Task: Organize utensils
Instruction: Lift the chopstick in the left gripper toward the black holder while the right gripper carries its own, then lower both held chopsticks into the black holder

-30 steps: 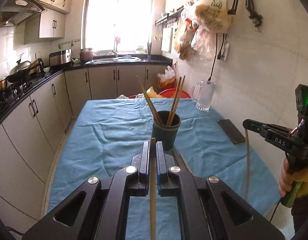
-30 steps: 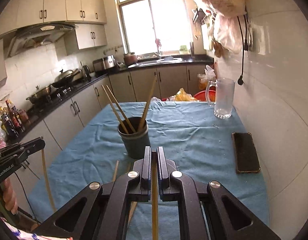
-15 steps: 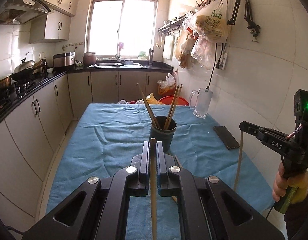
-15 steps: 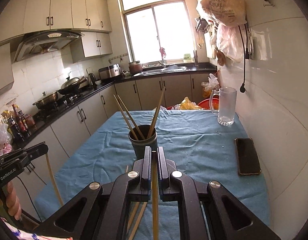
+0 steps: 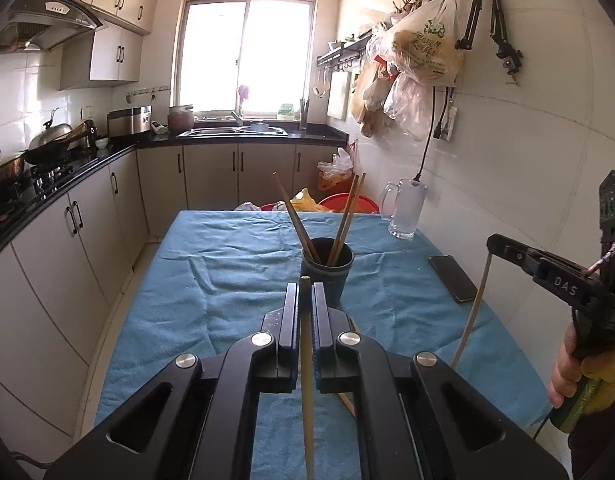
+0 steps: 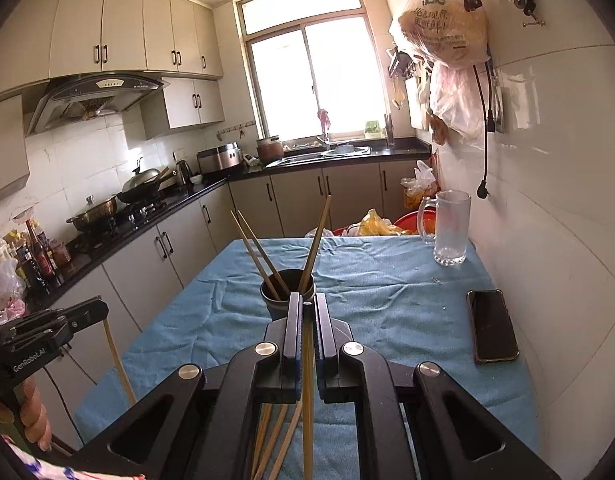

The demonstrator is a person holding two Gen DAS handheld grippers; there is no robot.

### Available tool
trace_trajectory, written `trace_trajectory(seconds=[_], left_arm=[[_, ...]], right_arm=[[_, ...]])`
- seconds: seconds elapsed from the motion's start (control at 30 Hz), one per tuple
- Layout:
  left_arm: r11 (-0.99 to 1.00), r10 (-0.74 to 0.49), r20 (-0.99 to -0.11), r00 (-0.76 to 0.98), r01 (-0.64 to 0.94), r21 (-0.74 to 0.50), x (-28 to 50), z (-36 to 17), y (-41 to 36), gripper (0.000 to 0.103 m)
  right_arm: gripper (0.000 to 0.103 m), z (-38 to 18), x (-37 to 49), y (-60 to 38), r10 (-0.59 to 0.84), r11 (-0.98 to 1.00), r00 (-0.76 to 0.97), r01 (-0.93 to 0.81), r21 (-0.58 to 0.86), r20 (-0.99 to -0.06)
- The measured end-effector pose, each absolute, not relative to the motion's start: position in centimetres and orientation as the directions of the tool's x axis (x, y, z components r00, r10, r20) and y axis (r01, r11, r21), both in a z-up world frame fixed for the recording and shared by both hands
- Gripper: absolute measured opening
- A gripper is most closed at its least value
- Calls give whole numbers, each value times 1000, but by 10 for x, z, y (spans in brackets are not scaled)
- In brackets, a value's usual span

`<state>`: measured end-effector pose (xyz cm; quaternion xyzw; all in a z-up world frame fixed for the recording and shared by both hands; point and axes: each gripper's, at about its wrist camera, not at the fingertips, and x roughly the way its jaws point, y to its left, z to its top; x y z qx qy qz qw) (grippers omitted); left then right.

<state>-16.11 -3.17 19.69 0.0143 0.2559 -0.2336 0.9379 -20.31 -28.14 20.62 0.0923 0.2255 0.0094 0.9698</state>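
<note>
The table (image 5: pixel 235 272), under a rumpled blue cloth (image 6: pixel 379 292), carries the dark cup (image 5: pixel 327 264) near its middle, and every place below is told from that cup. Three chopsticks (image 5: pixel 295 220) already stand in it, leaning apart in a V.

Beyond the cup and toward the wall stands a glass mug (image 6: pixel 451 228); beside the cup on the wall side lies a black phone (image 6: pixel 492 326). Loose chopsticks (image 6: pixel 275 432) lie on the cloth on the near side of the cup, under the right gripper.

The left gripper (image 5: pixel 305 308) hovers on the near side of the cup, its fingers nearly closed on one chopstick (image 5: pixel 307 380) that hangs down between them. The right gripper (image 6: pixel 306 320) sits just short of the cup too, fingers pinched tight on its own chopstick (image 6: pixel 307 400), seen from the left camera dangling pale and long.

Risks, as I judge them: the biggest is the cup itself. It looks light and tall, and a stick pushed in at a slant against the rim or against the leaning sticks could tip it over. Next, both sticks are gripped near one end, so the long free ends may swing and miss the mouth. Two grippers arriving together could knock each other. Smallest, a smooth thin stick may slide through the pads and drop onto the cloth.
</note>
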Motion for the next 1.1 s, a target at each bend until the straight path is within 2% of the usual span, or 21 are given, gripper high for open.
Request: trace_trajectory(seconds=[0.6, 0.83, 1.1], left_arm=[[924, -319, -520, 792, 382, 14, -136, 196, -41, 5], [922, -334, -523, 785, 388, -7, -132, 199, -37, 5], [903, -397, -490, 776, 426, -56, -125, 228, -36, 5]], right_arm=[[5, 223, -199, -274, 40, 989, 907, 25, 148, -420], [5, 230, -195, -271, 35, 991, 908, 22, 131, -417], [5, 246, -186, -269, 29, 994, 918, 17, 112, -395]])
